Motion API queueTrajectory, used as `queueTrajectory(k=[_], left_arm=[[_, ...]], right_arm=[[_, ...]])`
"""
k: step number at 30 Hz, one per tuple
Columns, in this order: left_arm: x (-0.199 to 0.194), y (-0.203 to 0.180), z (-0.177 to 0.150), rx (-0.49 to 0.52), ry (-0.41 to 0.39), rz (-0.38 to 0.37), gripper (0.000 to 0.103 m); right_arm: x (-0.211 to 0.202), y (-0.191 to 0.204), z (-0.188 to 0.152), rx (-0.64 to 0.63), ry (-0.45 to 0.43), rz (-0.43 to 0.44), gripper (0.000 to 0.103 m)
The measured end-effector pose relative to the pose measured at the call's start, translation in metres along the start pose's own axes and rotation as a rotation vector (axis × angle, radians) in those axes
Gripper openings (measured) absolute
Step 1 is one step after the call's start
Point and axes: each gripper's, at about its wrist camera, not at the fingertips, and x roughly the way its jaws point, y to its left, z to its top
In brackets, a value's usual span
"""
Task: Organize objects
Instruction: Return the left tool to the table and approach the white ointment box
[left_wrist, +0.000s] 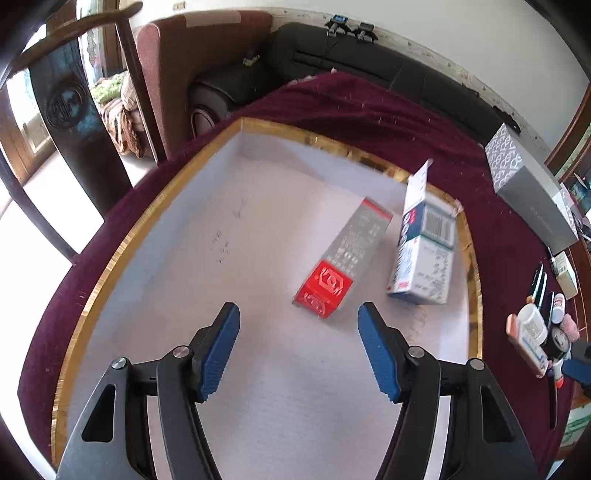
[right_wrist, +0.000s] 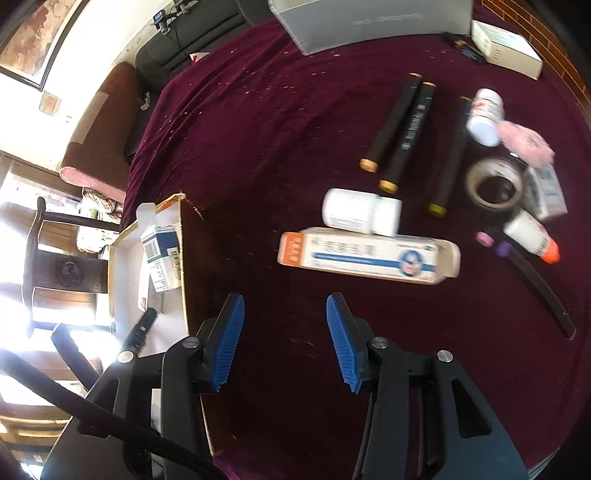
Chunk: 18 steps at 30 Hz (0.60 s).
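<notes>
The left gripper (left_wrist: 298, 319) is held above a shallow gold-rimmed tray (left_wrist: 110, 266) with a pale floor; its blue pads (left_wrist: 218, 354) stand apart with nothing between them, so it is released. Two cartons lie inside the tray, ahead of the jaws: a grey and red box (left_wrist: 341, 258) lying flat and slanted, and a white and blue box (left_wrist: 424, 243) just beside it, close against the tray's right rim, with one end flap raised. The two are seen to be near each other, but whether they touch cannot be told. The tray is set on a dark red cloth (left_wrist: 369, 110); a large grey box (left_wrist: 532, 188) rests well beyond the tray's right rim.

The right gripper (right_wrist: 285, 339) is held over the bare cloth, to the right of the tray; its jaws are parted and empty. Ahead of it, a long white and orange carton (right_wrist: 369, 254) is laid crosswise, with a white bottle (right_wrist: 360, 212) on its side just behind it. Further off, three black tubes (right_wrist: 402, 133) with gold ends are seen side by side; a tape roll (right_wrist: 493, 182), a pink puff (right_wrist: 526, 142) and small bottles are clustered at the right.
</notes>
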Motion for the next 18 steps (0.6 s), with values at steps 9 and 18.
queueTrajectory(k=[9,18], left_arm=[[-0.063,-0.067,0.011,0.095,-0.092,-0.115,0.061],[-0.041,-0.182,-0.020,0.417,0.035,-0.251,0.061]], right_arm=[[-0.096,-0.032,-0.012,-0.092,-0.325,-0.220,0.046],[-0.114,-0.111,-0.016,0.141,-0.338,-0.215,0.094]])
